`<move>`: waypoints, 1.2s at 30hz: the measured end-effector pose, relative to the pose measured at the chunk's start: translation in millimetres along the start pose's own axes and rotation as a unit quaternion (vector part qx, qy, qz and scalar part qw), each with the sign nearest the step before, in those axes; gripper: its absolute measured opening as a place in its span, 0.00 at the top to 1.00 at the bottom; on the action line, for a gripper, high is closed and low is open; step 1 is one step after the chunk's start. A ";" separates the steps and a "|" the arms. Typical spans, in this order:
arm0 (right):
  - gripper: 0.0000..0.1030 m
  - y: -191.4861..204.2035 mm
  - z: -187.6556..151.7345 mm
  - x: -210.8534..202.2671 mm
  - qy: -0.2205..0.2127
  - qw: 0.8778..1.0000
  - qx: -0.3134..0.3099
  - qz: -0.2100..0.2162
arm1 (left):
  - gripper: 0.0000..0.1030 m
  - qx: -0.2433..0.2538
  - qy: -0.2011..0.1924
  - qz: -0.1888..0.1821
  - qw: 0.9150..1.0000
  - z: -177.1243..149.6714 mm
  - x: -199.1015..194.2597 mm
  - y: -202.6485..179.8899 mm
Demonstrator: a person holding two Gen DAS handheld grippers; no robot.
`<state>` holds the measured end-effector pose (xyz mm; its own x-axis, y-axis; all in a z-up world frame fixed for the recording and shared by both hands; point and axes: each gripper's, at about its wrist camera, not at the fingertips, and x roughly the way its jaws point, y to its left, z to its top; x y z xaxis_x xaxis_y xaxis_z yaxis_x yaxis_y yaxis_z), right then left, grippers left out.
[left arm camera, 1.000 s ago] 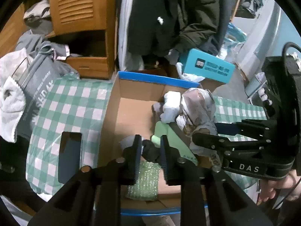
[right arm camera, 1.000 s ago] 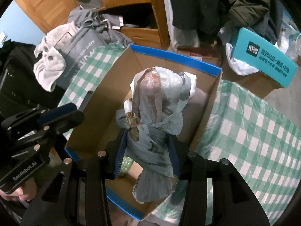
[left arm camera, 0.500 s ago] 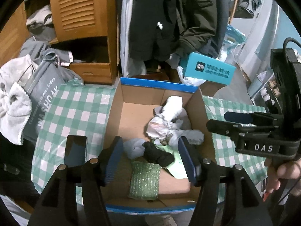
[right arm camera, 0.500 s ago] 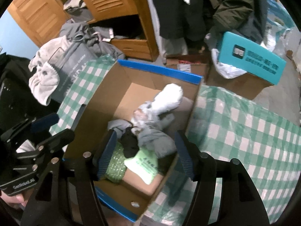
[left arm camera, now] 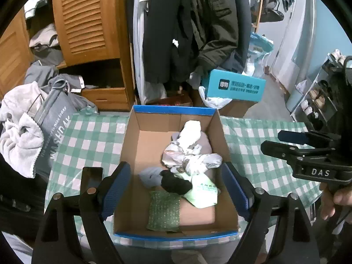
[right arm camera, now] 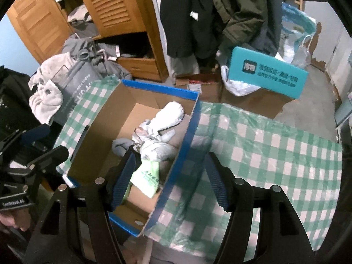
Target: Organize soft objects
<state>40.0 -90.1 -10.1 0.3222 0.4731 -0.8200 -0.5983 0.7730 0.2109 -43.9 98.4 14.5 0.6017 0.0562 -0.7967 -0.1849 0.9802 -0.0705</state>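
A: From the left wrist view, what lies around?

B: A grey bag (left arm camera: 55,136) with a pale towel (left arm camera: 18,140) draped on it sits left of the checked tablecloth (left arm camera: 92,140). A teal box (left arm camera: 235,85) stands behind, under hanging coats (left arm camera: 189,26). The right gripper (left arm camera: 292,145) reaches in from the right, clear of the cardboard box (left arm camera: 173,110).

A: And inside?

B: A white sock (left arm camera: 191,132), a crumpled plastic bag (left arm camera: 189,158), a grey sock (left arm camera: 150,176), a black sock (left arm camera: 175,183), a green packet (left arm camera: 203,192) and green bubble wrap (left arm camera: 164,211). The left gripper (left arm camera: 175,192) hovers above, its jaws just spread to their widest, gripping nothing.

A: The right wrist view?

B: The box's blue-edged right wall (right arm camera: 187,140) runs up between the fingers of the right gripper (right arm camera: 170,181), whose jaws stand well apart and empty. The white sock (right arm camera: 169,116) and plastic bag (right arm camera: 154,147) lie inside; the left gripper (right arm camera: 35,145) sits left, over the tablecloth (right arm camera: 264,154).
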 end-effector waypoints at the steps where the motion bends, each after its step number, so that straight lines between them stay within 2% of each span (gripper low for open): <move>1: 0.37 -1.5 -1.0 -4.3 -0.004 1.000 0.001 0.000 | 0.17 -0.001 0.000 -0.004 1.000 0.0 -1.4 -1.3; 12: 0.37 -6.3 -12.2 -30.7 -0.036 0.999 -0.019 -0.035 | 0.17 0.010 0.014 -0.006 1.000 -3.5 -0.2 -17.3; 18: 0.37 -14.2 -16.5 -35.9 -0.038 0.999 -0.015 -0.029 | 0.17 0.031 0.019 -0.019 0.999 -4.9 -0.2 -32.7; 36: 0.37 -27.6 -23.0 -40.4 -0.038 0.999 -0.001 -0.028 | 0.17 0.057 0.026 -0.012 0.998 -8.0 8.4 -47.2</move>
<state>26.5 -140.2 5.0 0.4107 0.4601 -0.7872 -0.5786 0.7988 0.1651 -36.4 51.1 6.4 0.5630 0.0251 -0.8261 -0.0788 0.9966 -0.0234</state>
